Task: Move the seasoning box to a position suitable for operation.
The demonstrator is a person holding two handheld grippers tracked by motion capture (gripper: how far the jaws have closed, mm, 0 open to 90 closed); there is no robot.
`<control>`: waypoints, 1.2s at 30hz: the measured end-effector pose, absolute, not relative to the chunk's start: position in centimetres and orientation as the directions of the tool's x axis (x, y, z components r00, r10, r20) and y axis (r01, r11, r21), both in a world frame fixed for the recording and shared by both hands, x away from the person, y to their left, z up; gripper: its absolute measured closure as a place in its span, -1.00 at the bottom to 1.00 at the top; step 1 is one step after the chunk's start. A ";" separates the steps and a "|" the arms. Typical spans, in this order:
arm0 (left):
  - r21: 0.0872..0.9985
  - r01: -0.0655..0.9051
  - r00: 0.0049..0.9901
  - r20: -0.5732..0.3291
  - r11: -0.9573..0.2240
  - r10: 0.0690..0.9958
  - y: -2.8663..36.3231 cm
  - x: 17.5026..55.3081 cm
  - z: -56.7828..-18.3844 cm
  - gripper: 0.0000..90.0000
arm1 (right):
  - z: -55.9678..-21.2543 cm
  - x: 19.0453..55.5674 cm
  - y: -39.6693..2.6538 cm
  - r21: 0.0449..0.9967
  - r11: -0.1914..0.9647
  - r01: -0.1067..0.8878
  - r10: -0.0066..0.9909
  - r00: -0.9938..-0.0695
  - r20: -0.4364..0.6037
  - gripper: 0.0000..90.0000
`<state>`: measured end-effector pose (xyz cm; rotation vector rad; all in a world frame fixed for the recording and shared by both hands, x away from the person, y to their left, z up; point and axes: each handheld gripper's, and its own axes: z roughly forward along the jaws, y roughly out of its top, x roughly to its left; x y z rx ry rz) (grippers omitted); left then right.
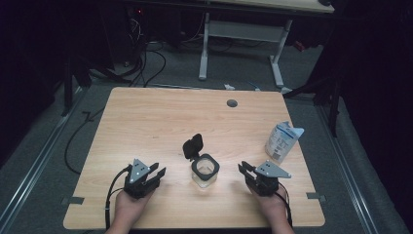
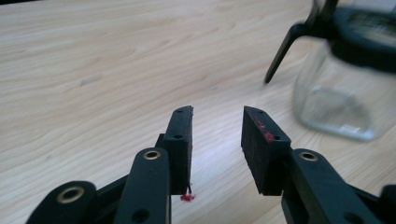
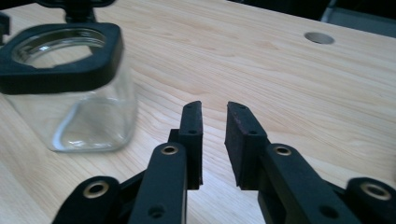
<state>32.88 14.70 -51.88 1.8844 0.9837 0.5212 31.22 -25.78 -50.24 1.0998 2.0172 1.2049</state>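
- As I look down from the high view, my left gripper sits low on the near left of the wooden table, jaws partly apart with nothing between them; in the left gripper view I see bare wood in the gap and small red marks on the pads
- Just right of it, near the table's middle, stands a clear jar with a square black collar and a black hinged lid flipped up behind it; the jar is between my two grippers and touches neither
- I judge the jar to be rigid, see-through glass or hard plastic, empty so fairly light, smooth and likely slippery on its walls, and breakable if dropped or squeezed hard
- I would take hold across the black collar, which looks less slick than the walls, or steady the body with one gripper while the other handles the lid
- My right gripper rests to the jar's right, jaws narrowly apart and empty, as the right gripper view confirms
- Farther right, near the table's edge, stands a white and blue pouch; it carries print, but I cannot read any of it, and I see no brand on the jar
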 end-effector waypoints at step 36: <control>0.881 0.389 0.642 -0.050 -0.268 0.765 14.8 32.7 -52.0 0.17 | -49.5 31.9 -36.4 0.864 0.166 0.476 0.979 -0.185 -0.086 0.06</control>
